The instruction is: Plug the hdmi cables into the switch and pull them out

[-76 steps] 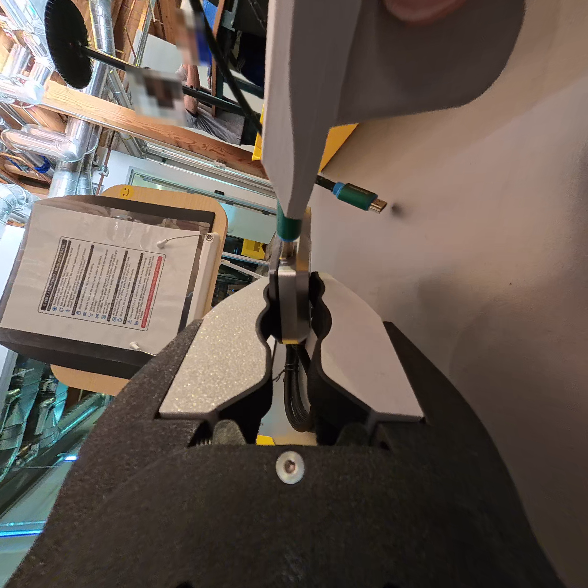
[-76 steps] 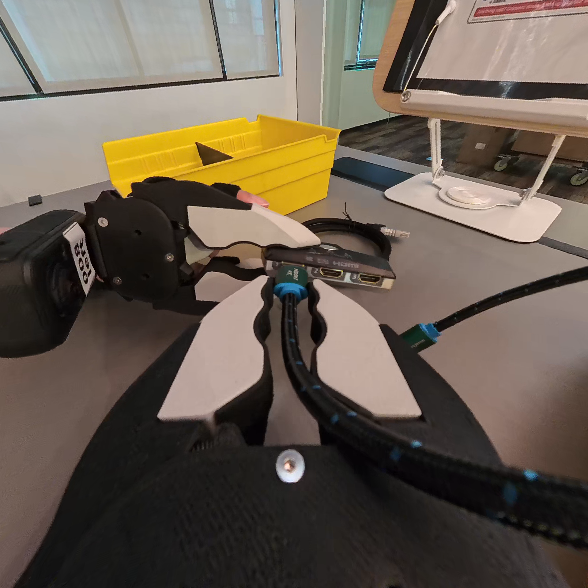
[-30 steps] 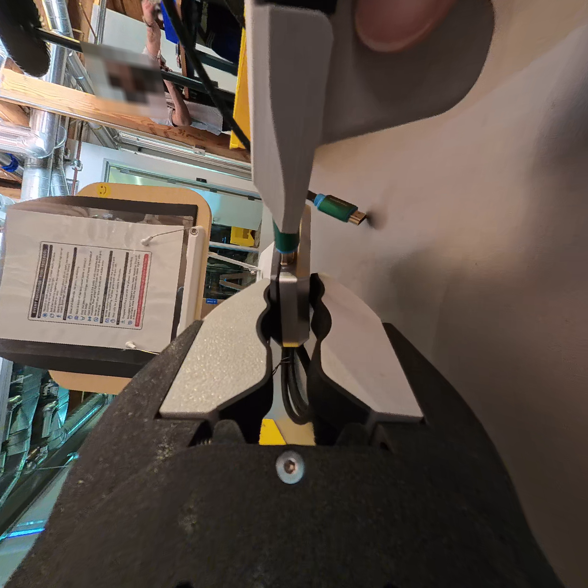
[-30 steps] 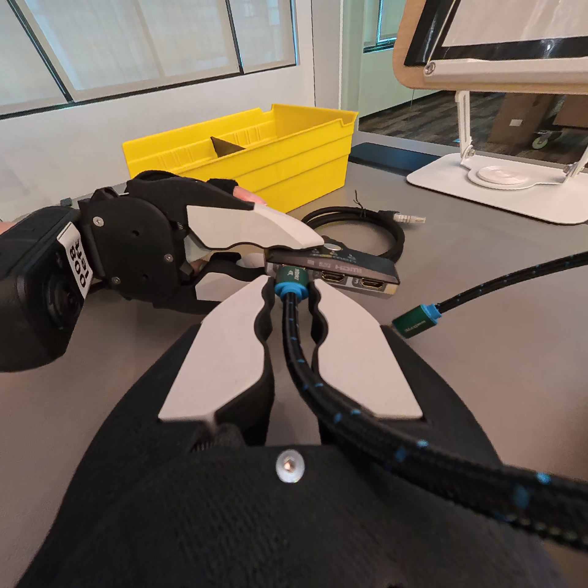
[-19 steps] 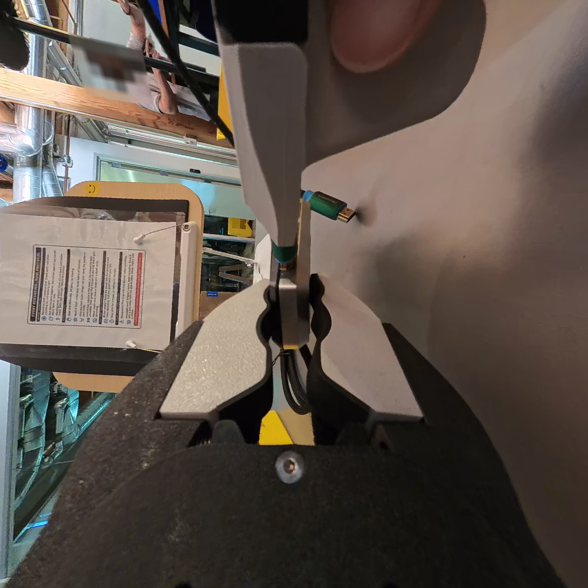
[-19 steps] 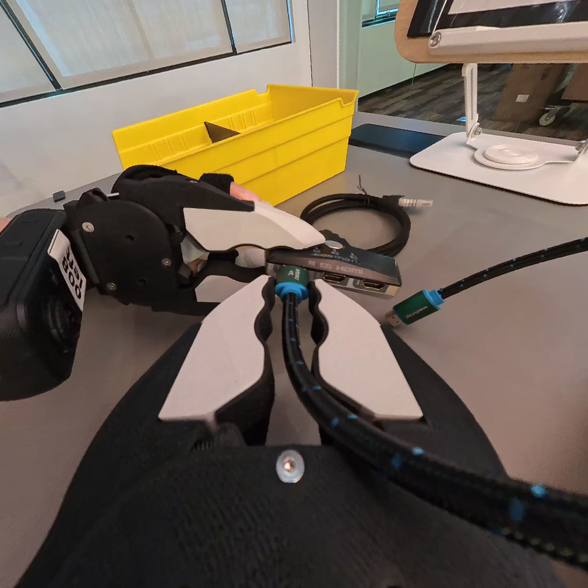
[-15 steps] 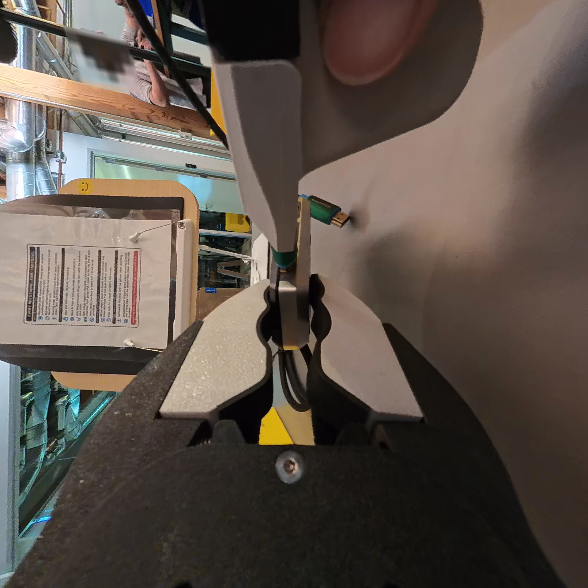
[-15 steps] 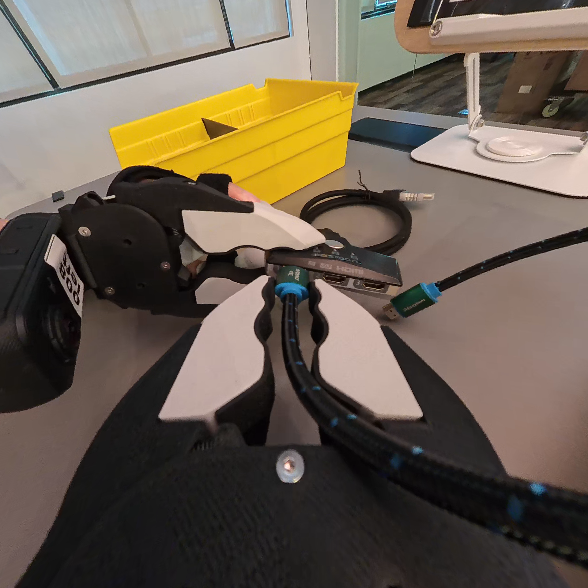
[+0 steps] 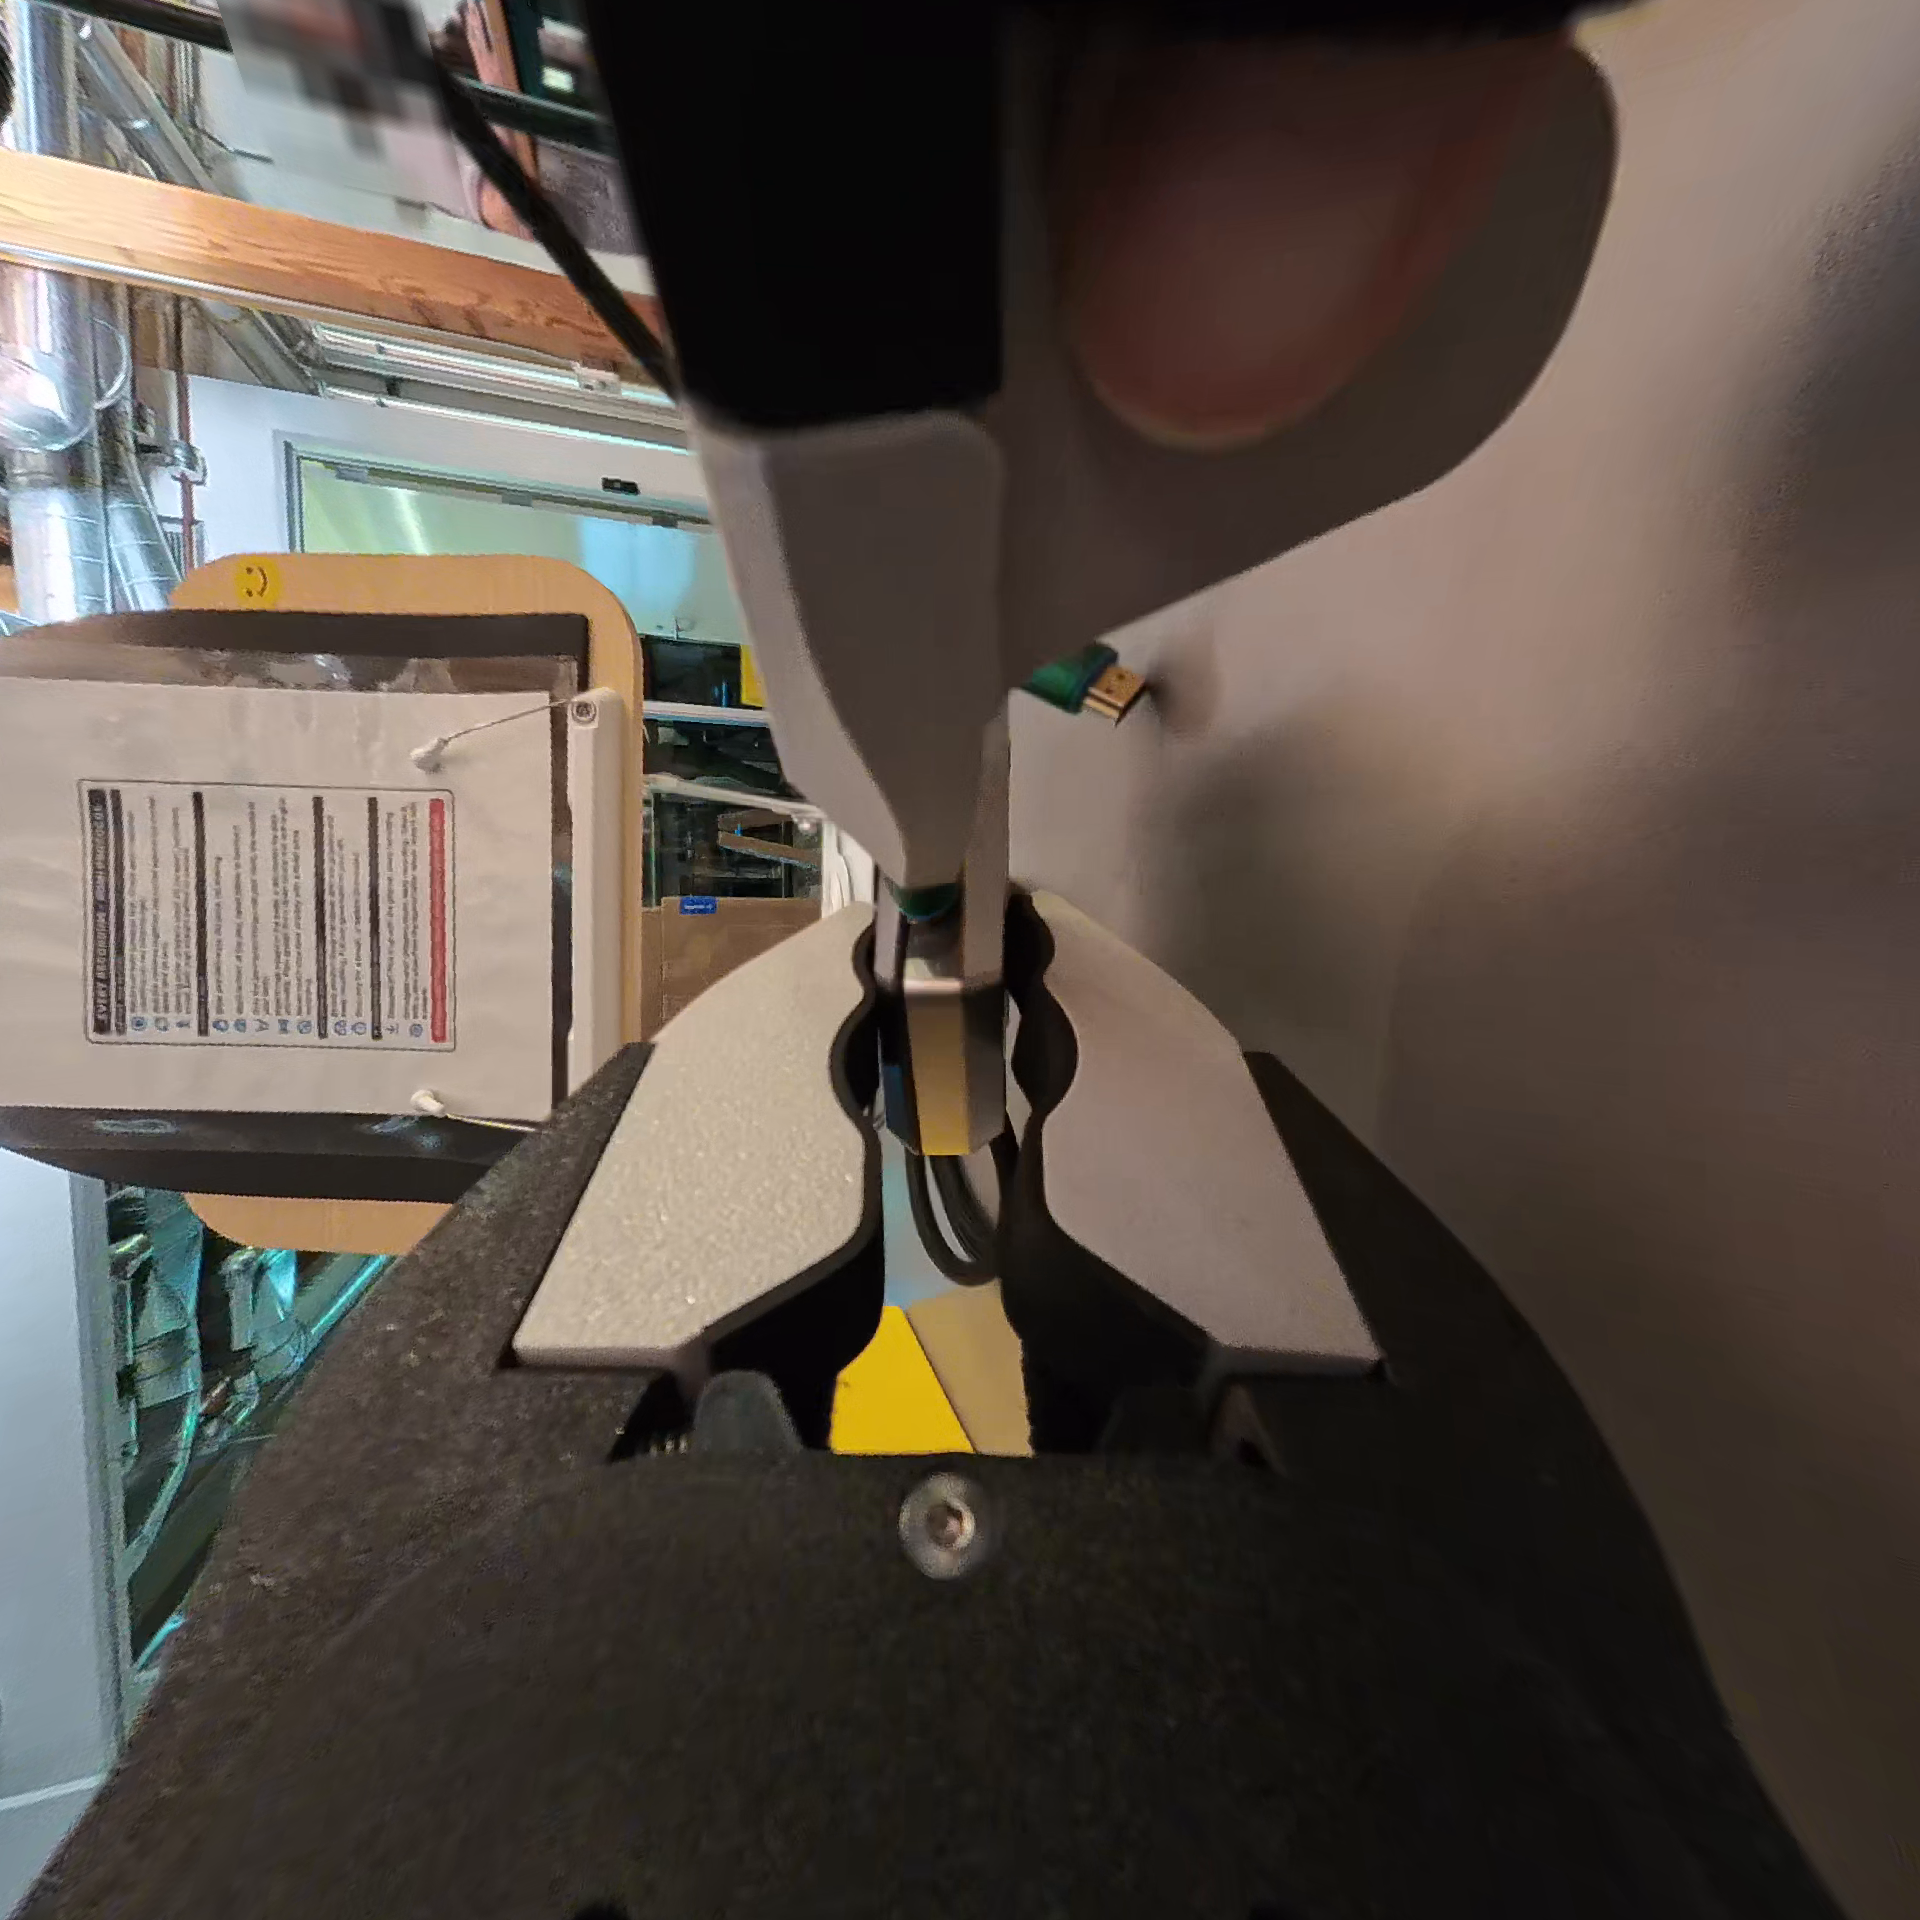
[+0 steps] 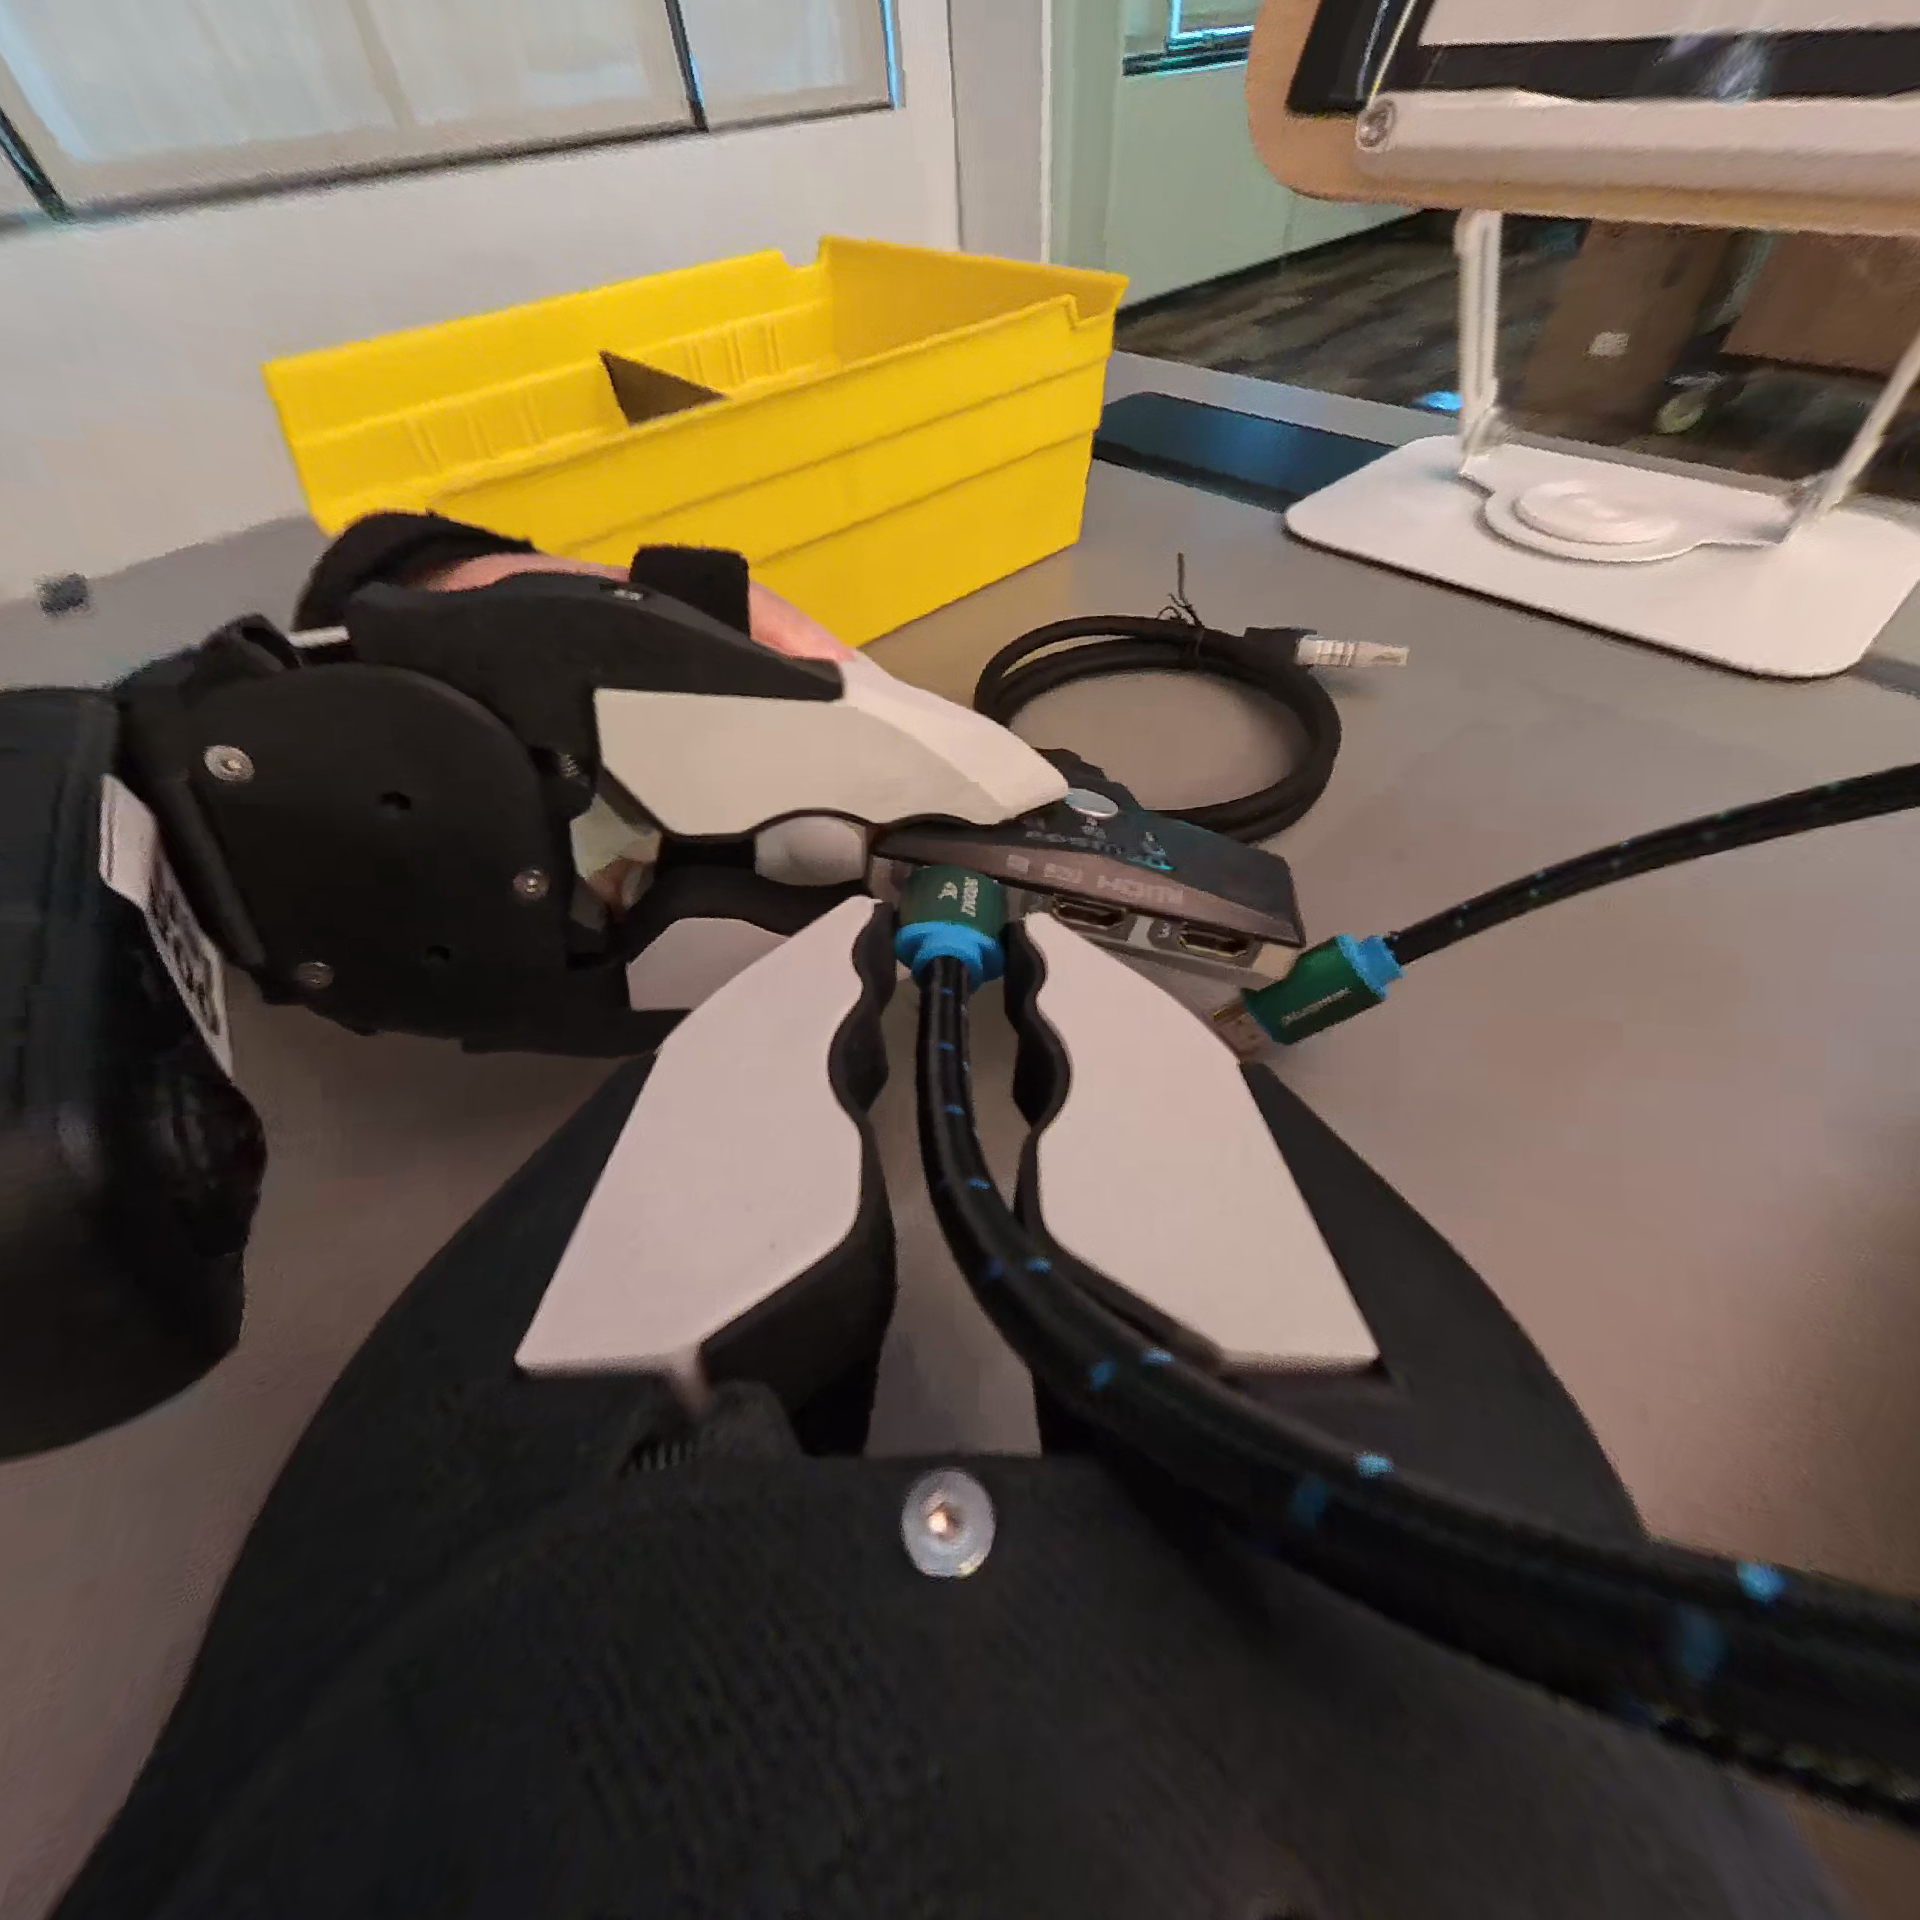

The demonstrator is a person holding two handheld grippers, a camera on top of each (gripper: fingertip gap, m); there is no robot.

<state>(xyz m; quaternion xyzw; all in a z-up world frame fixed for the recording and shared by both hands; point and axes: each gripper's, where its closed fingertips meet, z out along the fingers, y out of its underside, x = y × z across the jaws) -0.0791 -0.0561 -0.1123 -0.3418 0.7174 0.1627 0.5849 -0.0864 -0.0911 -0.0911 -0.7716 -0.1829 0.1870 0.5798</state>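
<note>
Left gripper (image 9: 940,1023) fingers clamp the switch (image 10: 1101,868); right gripper (image 10: 940,951) fingers pinch the cable plug (image 10: 948,909).

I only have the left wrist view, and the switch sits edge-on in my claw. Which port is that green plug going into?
Observer: In the right wrist view, the green HDMI plug sits at the leftmost of three front ports on the HDMI switch.
Operator: Is the right claw on it?
Observer: Yes. The right claw is closed around the plug's blue collar.
Operator: And the loose plug I see beyond?
Observer: That second HDMI plug lies on the table just off the switch's right front corner, in no port.
</note>
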